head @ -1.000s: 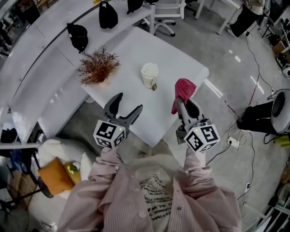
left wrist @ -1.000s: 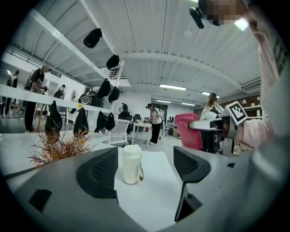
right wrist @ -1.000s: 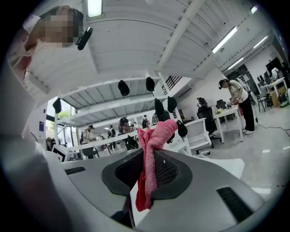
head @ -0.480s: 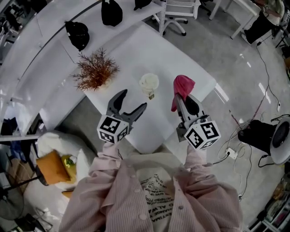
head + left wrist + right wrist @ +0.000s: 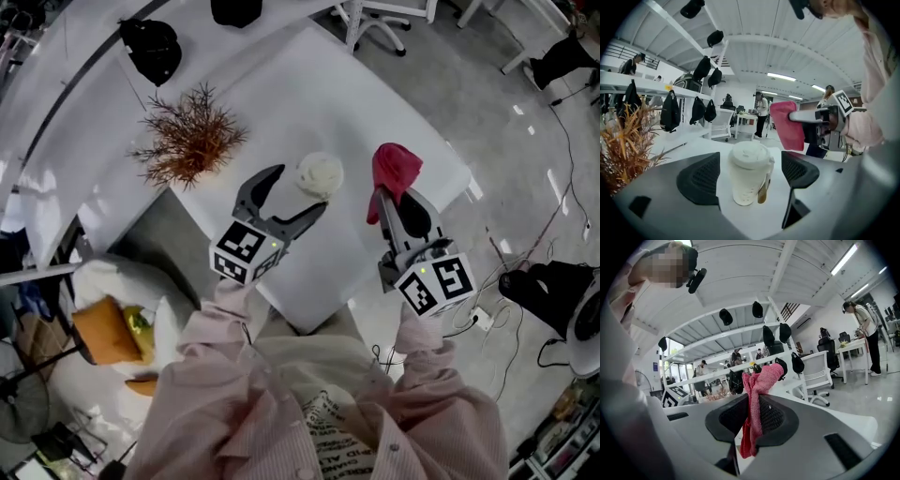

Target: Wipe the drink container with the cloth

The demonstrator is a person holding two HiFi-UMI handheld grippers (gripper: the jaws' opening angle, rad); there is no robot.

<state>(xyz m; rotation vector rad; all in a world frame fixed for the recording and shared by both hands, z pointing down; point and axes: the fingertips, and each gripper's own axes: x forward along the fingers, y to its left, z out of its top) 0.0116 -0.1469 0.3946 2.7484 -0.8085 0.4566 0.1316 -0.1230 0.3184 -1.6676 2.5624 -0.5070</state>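
**Cup lined up, cloth at the ready**

A white lidded cup (image 5: 320,174) stands on the desk (image 5: 309,94), squarely in line with the gap of the left tongs (image 5: 298,190) and just ahead of their tips. Those tongs have just been opening and gape wide, with the pads clear of the cup and nothing between them. To the cup's right, the right tongs (image 5: 397,201) are clenched on a pink cloth (image 5: 394,167), which bunches past their tips, apart from the cup.

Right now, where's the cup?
Head view: the cup stands on the table, plant to its left, cloth to its right, untouched at the mouth of the left gripper, whose jaws have just been opening.
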